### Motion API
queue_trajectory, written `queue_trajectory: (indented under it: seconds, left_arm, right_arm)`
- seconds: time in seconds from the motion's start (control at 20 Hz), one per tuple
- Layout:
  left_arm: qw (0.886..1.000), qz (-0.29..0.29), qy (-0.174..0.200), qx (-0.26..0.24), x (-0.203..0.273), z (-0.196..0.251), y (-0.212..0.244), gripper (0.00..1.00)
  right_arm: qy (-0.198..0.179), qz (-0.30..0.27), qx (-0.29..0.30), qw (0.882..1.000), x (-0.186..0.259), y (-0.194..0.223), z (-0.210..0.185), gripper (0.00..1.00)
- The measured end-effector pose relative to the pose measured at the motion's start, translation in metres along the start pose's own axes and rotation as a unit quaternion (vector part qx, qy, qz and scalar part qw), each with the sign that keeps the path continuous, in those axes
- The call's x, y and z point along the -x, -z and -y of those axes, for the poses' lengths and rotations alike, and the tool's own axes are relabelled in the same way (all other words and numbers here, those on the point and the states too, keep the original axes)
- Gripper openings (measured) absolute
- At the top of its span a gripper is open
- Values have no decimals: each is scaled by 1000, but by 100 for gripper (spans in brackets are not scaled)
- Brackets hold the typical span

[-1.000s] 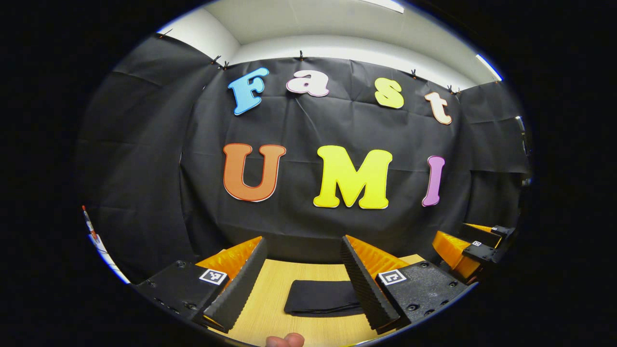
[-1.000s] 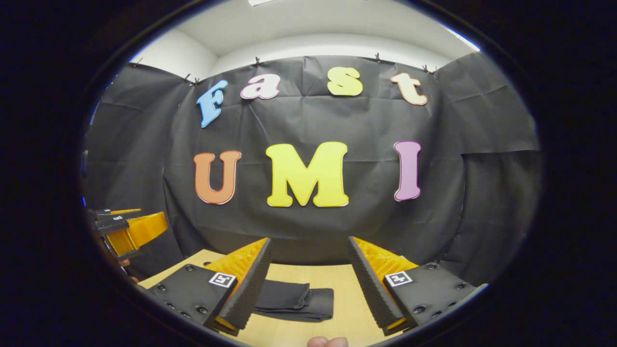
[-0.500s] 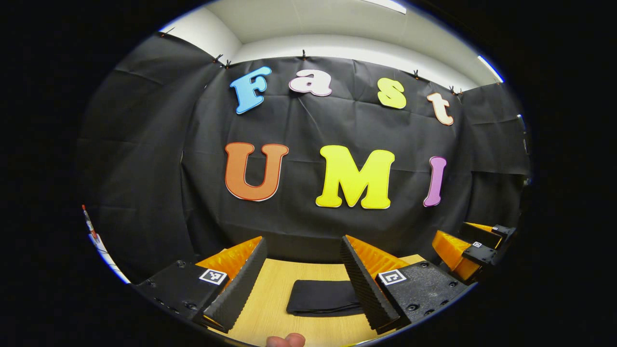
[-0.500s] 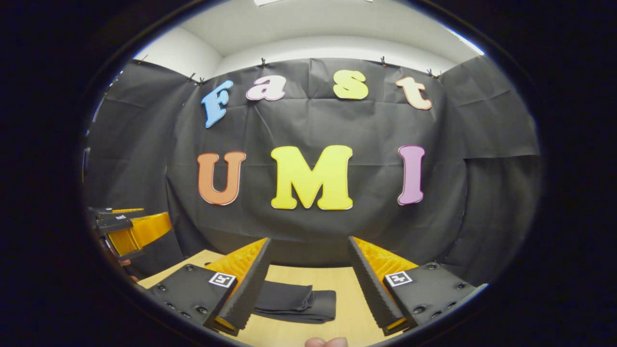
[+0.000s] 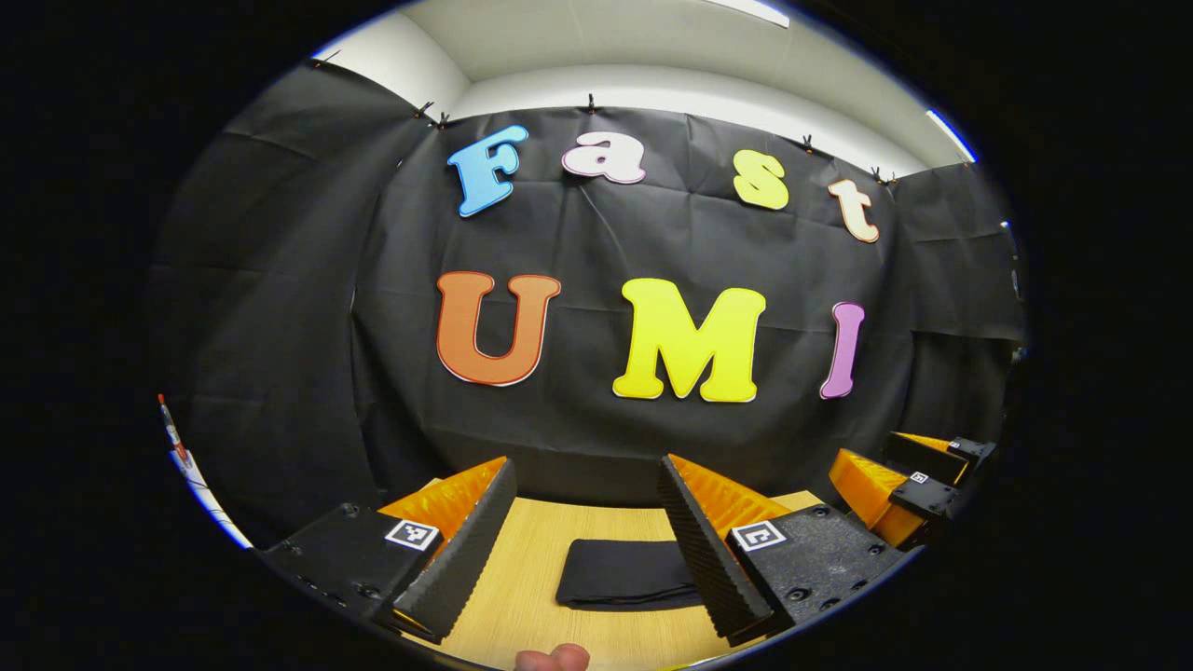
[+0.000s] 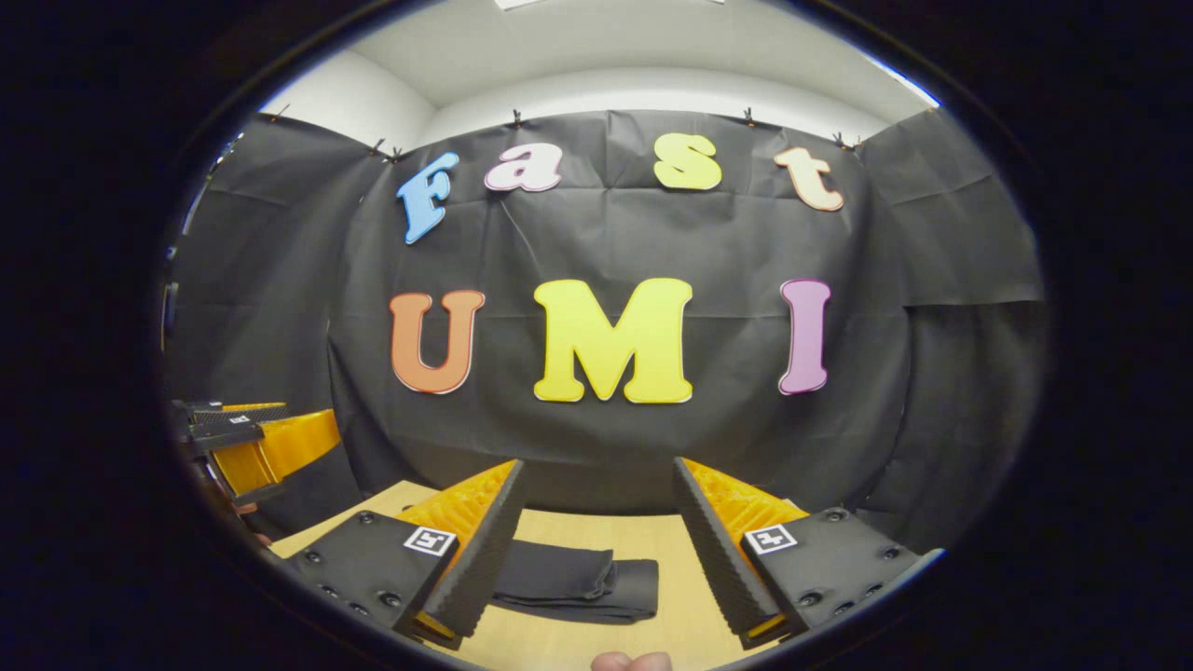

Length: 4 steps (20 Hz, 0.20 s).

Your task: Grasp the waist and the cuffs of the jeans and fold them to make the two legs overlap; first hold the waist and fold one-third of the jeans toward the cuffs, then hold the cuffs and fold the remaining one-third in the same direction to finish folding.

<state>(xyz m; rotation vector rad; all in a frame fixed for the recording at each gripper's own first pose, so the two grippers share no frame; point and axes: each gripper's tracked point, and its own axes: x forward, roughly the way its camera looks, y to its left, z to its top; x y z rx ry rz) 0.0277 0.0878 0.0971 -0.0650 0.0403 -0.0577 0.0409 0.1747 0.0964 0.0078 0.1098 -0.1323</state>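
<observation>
Folded jeans (image 5: 626,576) lie flat on the wooden table (image 5: 522,559), long axis crosswise, ahead of and below both raised tools; left gripper (image 5: 582,550) and right gripper (image 6: 596,554) hover spread, grasping nothing, left nearer center.

Bare table (image 5: 522,596) is lying open around the folded jeans (image 5: 626,573), which are sitting alone on it. The booth wall (image 6: 606,447) is closing off the far edge behind them.
</observation>
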Motion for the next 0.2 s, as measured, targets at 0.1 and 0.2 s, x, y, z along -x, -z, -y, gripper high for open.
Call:
queue_trajectory:
  seconds: [0.1,0.2]
  left_arm:
    - [1000,3,-2,-3,0,0,0,98]
    - [1000,4,-4,-3,1,0,0,98]
  right_arm:
    - [0,3,0,1000,-1,-2,-1,94]
    - [-2,2,-2,1000,-2,0,-3,94]
